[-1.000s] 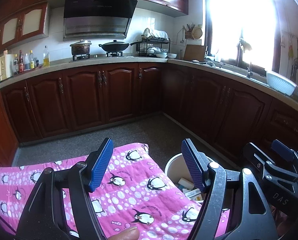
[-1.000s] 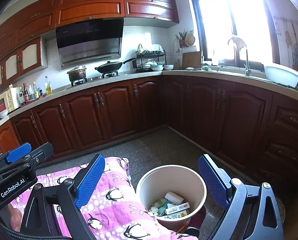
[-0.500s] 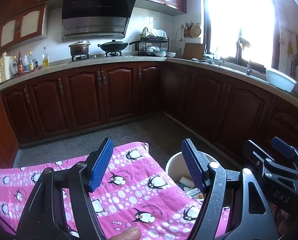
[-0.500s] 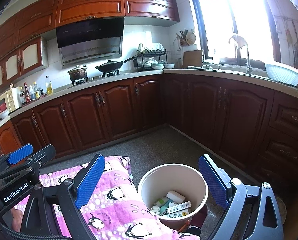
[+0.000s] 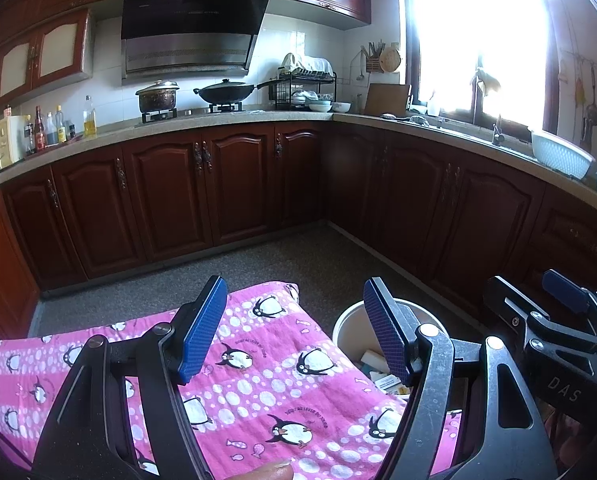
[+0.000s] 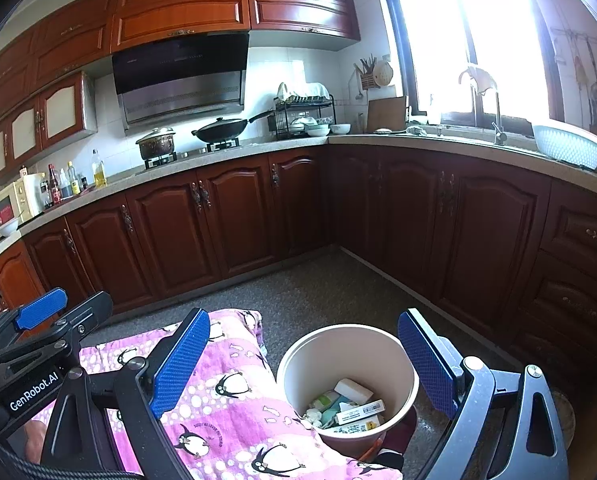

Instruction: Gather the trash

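A round beige waste bin (image 6: 348, 372) stands on the floor beside a pink penguin-print cloth (image 6: 226, 392). It holds trash: white boxes, a white pad and crumpled bits (image 6: 348, 406). My right gripper (image 6: 304, 364) is open and empty, held above the bin's near rim. My left gripper (image 5: 294, 330) is open and empty above the cloth (image 5: 266, 376), with the bin (image 5: 350, 328) partly hidden behind its right finger. Each gripper shows at the edge of the other's view.
Dark wooden cabinets (image 6: 234, 216) line the back and right under a stone counter (image 6: 458, 144). A pot, a wok, bottles, a dish rack and a white basket (image 6: 568, 146) sit on it. Speckled grey floor (image 6: 318, 292) lies between cloth and cabinets.
Both views have drifted slightly, with the scene a little lower and nearer. Both grippers stay open and empty; the bin and its contents have not moved.
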{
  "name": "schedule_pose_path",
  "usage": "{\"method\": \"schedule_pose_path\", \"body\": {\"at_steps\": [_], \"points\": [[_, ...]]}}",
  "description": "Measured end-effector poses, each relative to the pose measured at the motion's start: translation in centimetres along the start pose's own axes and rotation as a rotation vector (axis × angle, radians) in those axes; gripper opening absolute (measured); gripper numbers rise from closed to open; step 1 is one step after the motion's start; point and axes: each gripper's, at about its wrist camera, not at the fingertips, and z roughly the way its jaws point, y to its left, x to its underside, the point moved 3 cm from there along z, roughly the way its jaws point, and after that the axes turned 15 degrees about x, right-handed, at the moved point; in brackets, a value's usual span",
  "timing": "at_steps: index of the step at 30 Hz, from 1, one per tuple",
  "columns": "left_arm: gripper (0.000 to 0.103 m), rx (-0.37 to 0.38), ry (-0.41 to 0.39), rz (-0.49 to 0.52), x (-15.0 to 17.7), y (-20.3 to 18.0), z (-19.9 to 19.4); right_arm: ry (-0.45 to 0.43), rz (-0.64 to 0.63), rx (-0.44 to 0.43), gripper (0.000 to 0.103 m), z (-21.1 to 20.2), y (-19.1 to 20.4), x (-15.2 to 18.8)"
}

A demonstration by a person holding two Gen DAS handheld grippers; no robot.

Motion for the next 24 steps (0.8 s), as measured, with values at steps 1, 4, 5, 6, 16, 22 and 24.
{"method": "schedule_pose_path", "body": {"at_steps": [1,4,5,6,16,22,24], "points": [[0.070,0.000,0.000,0.000,-0.04,-0.05,0.01,0.000,-0.001,0.001,0.094,0.01,0.00,0.06],[0.070,-0.001,0.000,0.000,0.04,-0.02,0.03,0.005,-0.003,-0.001,0.094,0.16,-0.02,0.10],[0.070,0.001,0.001,0.001,0.01,0.04,0.07,0.008,-0.003,-0.002,0.094,0.18,-0.04,0.14],[0.070,0.002,0.003,0.001,0.08,0.07,0.10,0.008,-0.003,-0.002,0.094,0.23,0.05,0.06],[0.070,-0.002,0.005,0.007,0.19,0.39,-0.07,0.016,-0.004,-0.006,0.094,0.44,0.03,0.23],[0.070,0.001,0.007,0.007,0.19,0.47,-0.09,0.016,-0.006,-0.007,0.094,0.46,0.18,0.11],[0.070,-0.002,0.009,0.014,0.19,0.47,-0.10,0.016,-0.007,-0.006,0.094,0.49,0.18,0.16]]}}
